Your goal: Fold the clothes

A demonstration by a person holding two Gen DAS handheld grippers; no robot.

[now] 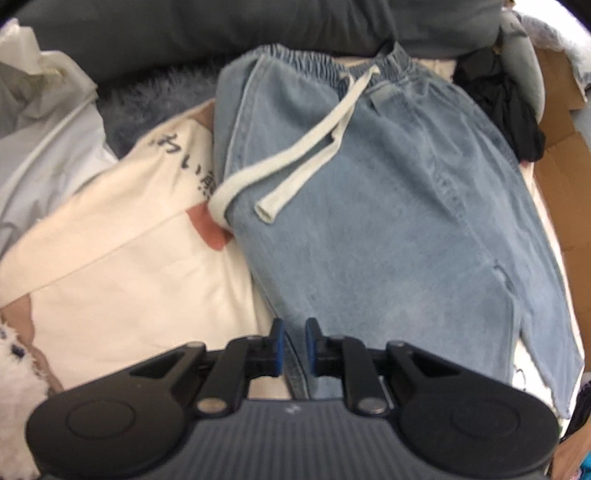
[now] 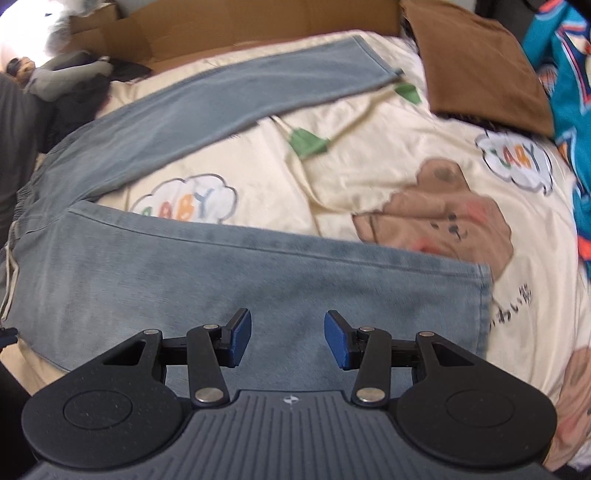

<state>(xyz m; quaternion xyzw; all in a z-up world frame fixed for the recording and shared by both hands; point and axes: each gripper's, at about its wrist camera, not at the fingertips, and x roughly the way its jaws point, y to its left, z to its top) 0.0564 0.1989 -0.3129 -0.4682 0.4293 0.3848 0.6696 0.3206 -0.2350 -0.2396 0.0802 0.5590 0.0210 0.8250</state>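
Note:
Light blue jeans with an elastic waist and a white drawstring lie flat on a cream bedcover. My left gripper stands at the jeans' near left edge, its blue pads close together with the denim edge pinched between them. In the right wrist view the jeans spread out with both legs apart, the far leg running toward the upper right. My right gripper hovers open over the near leg, with nothing pressed between its pads.
The bedcover bears bear and cloud prints. A brown garment and a teal jersey lie at the far right. Cardboard runs along the far side. A black garment sits beside the waistband, a white fluffy thing at the lower left.

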